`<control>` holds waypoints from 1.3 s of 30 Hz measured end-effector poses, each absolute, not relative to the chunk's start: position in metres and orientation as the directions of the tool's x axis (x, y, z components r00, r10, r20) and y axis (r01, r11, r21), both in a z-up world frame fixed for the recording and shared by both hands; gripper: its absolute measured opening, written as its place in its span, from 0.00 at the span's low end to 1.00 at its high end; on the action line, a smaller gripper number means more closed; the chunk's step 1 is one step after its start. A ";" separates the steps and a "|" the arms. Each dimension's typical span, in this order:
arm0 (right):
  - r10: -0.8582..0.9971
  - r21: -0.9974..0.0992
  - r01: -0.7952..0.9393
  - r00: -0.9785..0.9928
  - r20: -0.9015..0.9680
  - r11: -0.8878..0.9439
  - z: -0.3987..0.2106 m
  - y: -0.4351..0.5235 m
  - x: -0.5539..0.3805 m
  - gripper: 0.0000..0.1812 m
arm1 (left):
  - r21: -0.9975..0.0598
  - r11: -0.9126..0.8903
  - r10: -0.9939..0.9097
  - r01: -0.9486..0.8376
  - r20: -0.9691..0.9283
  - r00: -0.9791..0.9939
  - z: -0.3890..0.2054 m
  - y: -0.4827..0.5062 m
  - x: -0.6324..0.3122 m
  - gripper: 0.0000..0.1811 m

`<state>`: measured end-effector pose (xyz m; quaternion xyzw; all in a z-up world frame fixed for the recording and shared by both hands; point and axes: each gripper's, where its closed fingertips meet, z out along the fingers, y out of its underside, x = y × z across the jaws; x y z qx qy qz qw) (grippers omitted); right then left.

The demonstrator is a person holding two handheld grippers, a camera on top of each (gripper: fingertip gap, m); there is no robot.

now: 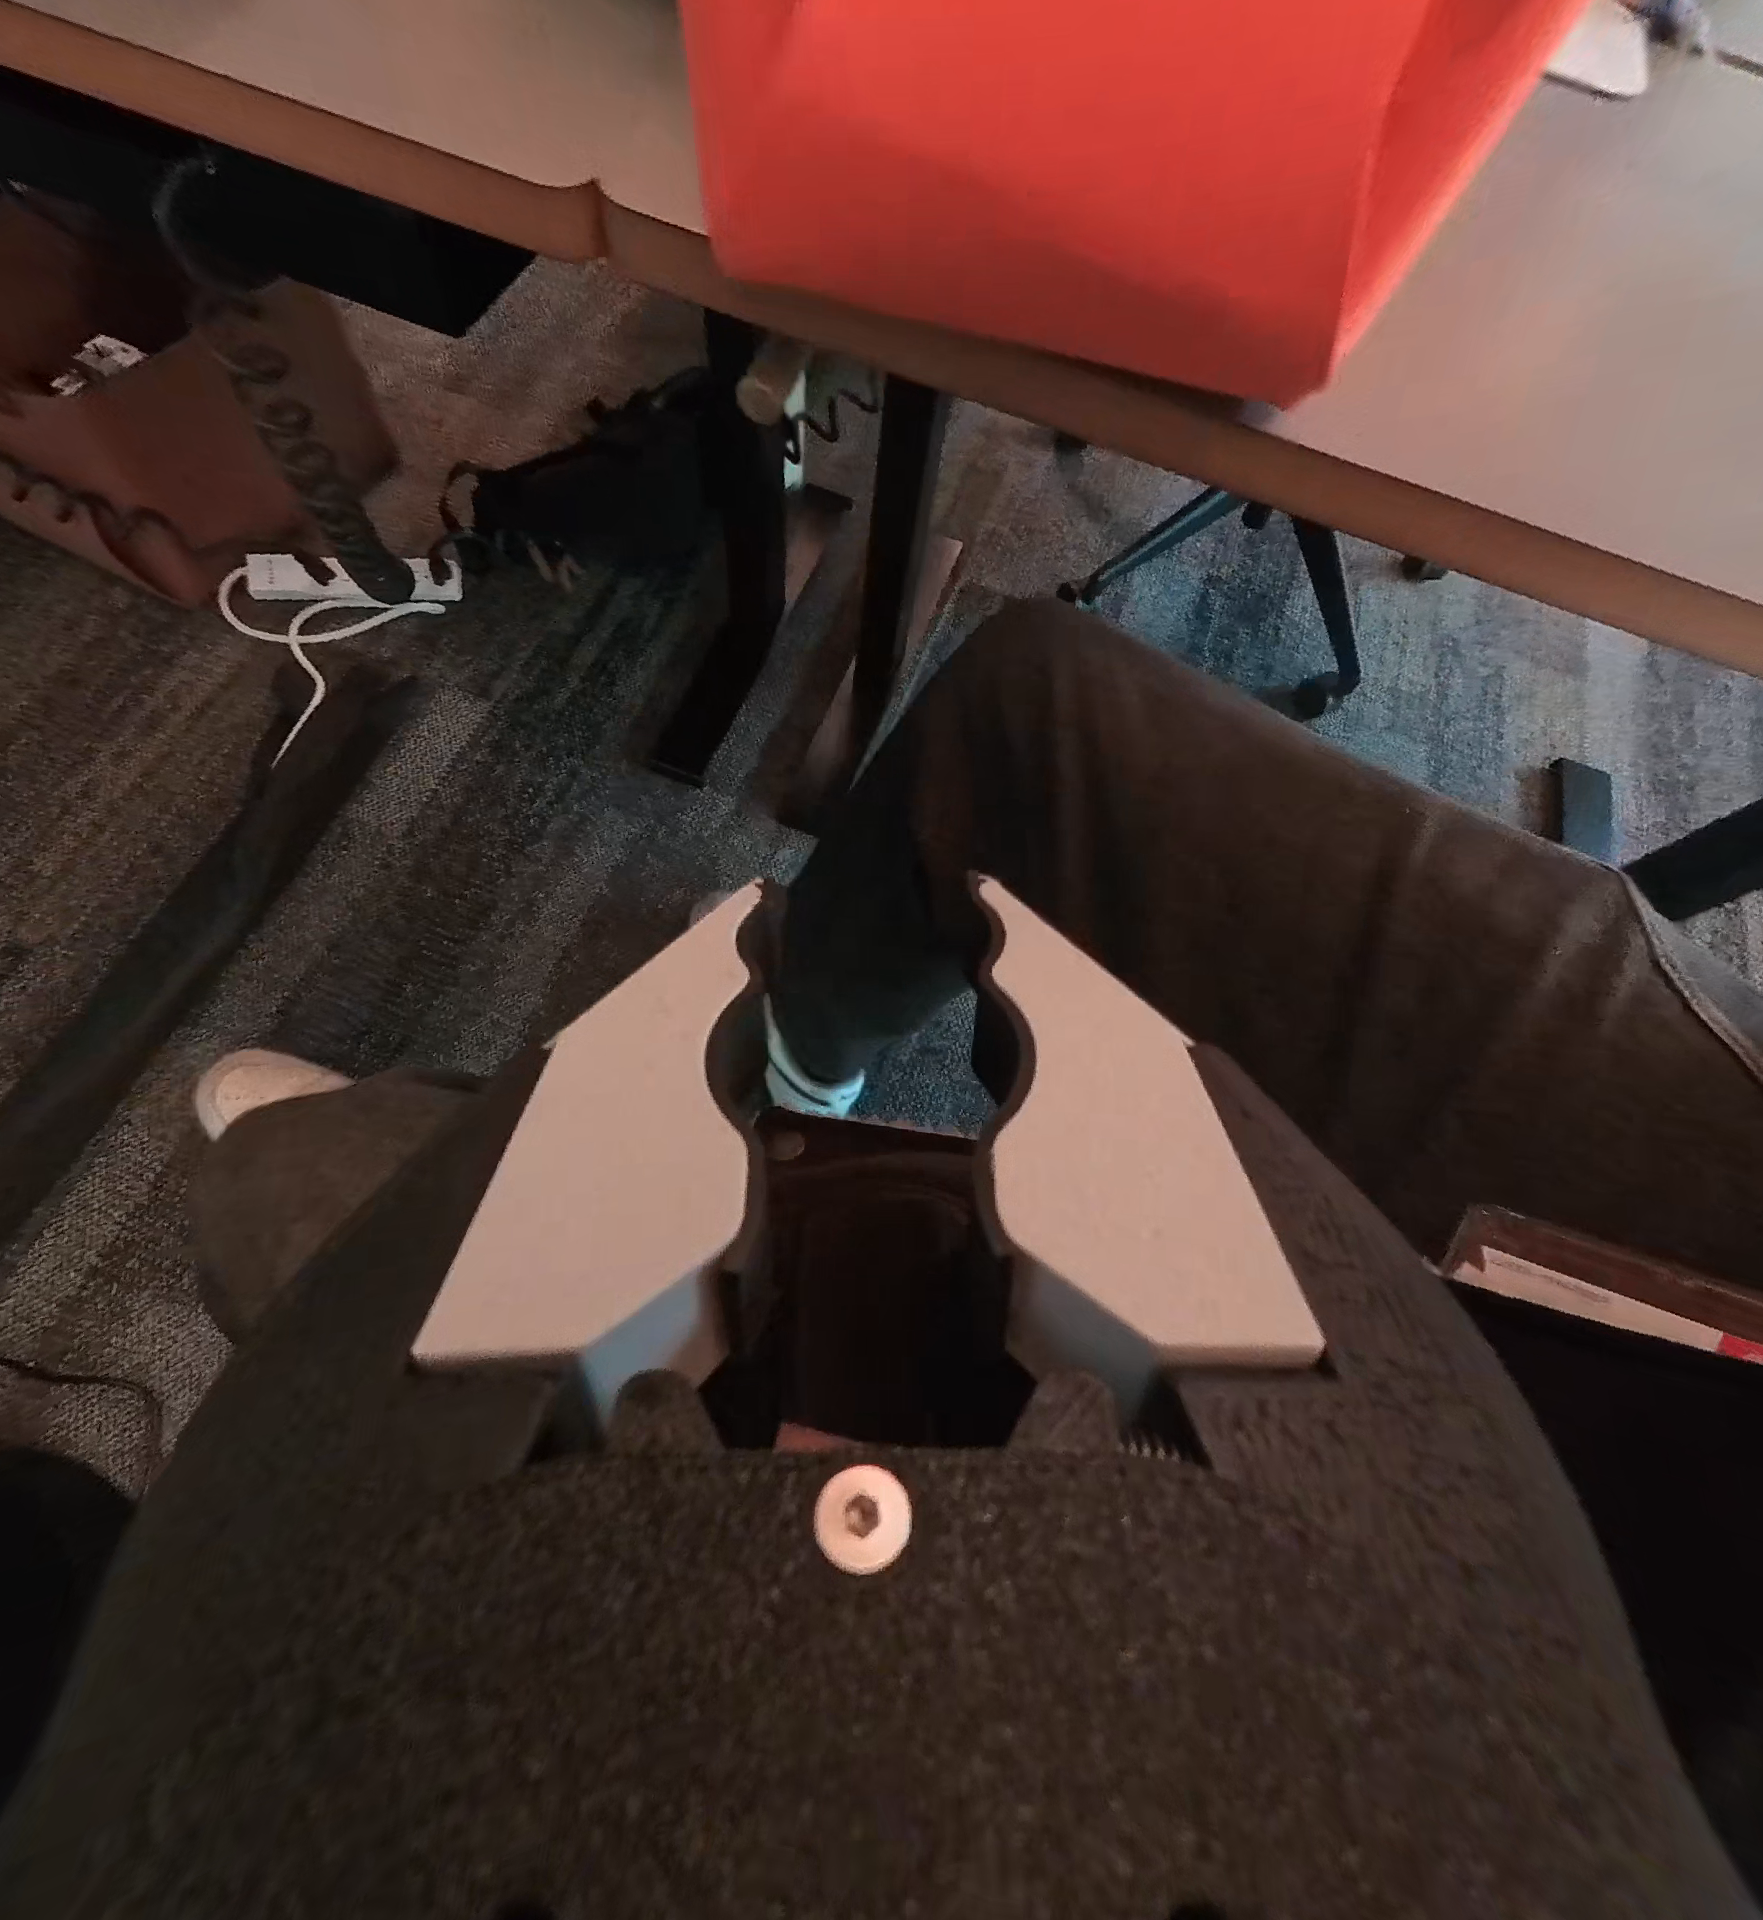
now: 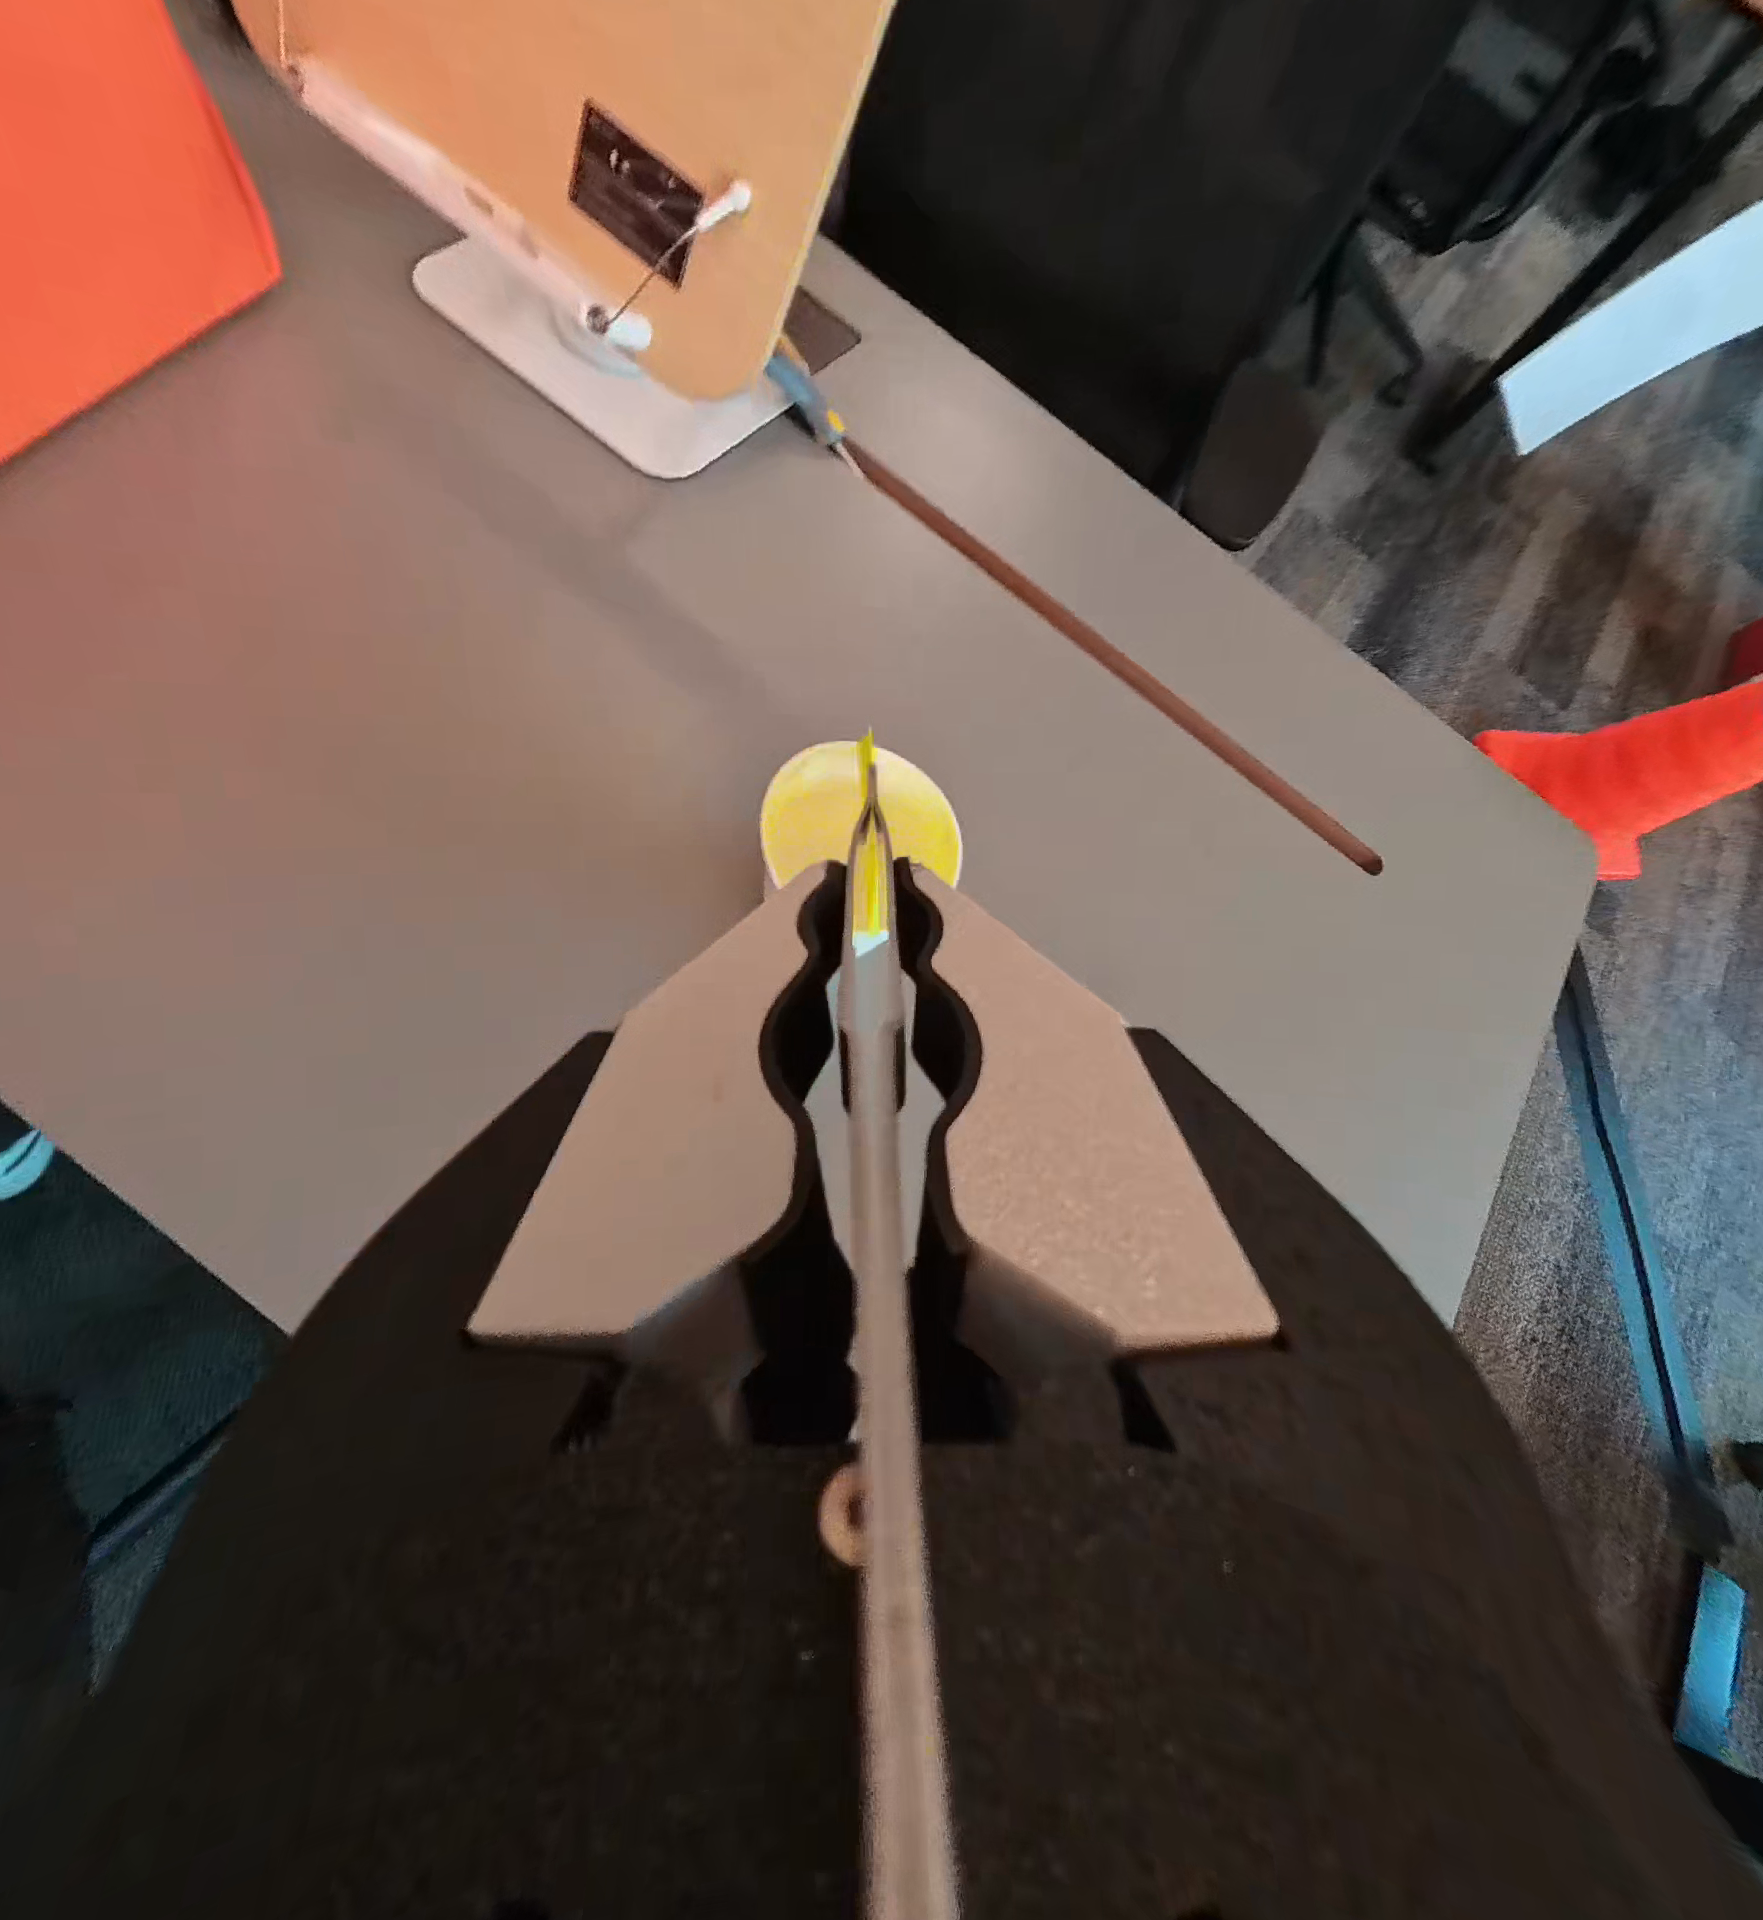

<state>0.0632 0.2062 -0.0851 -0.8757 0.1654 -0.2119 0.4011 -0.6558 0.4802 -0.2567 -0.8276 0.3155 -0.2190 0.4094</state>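
Grey table (image 2: pixel 337 675), one yellow cup (image 2: pixel 815 821)

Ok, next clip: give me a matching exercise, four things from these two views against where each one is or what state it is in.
Things:
1. left gripper
2. right gripper
3. yellow round object
4. orange block

Places or states:
A. on the grey table, just past the fingertips
B. shut on a thin grey tool
C. open, held below the table edge above a person's leg
D. on the table, overhanging its near edge

Pairs: 1-C, 2-B, 3-A, 4-D
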 end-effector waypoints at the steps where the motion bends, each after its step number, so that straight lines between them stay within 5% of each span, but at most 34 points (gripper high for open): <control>1: -0.441 -0.766 -0.112 0.866 0.237 -0.632 -0.089 0.206 0.065 0.04 | -0.816 -0.462 -0.703 -0.348 0.098 0.705 -0.257 0.471 -0.651 0.19; 14: -0.355 -0.670 -0.243 0.934 0.033 -0.701 -0.133 0.216 0.088 0.05 | -0.816 -0.450 -0.708 -0.363 0.078 0.702 -0.257 0.412 -0.624 0.19; 24: -0.395 -0.594 -0.289 0.917 0.052 -0.751 -0.156 0.218 0.107 0.08 | -0.813 -0.470 -0.697 -0.343 0.103 0.710 -0.260 0.418 -0.630 0.19; 39: -0.442 -0.796 -0.193 0.891 0.102 -0.573 -0.082 0.197 0.090 0.10 | -0.814 -0.471 -0.710 -0.338 0.122 0.694 -0.259 0.414 -0.624 0.19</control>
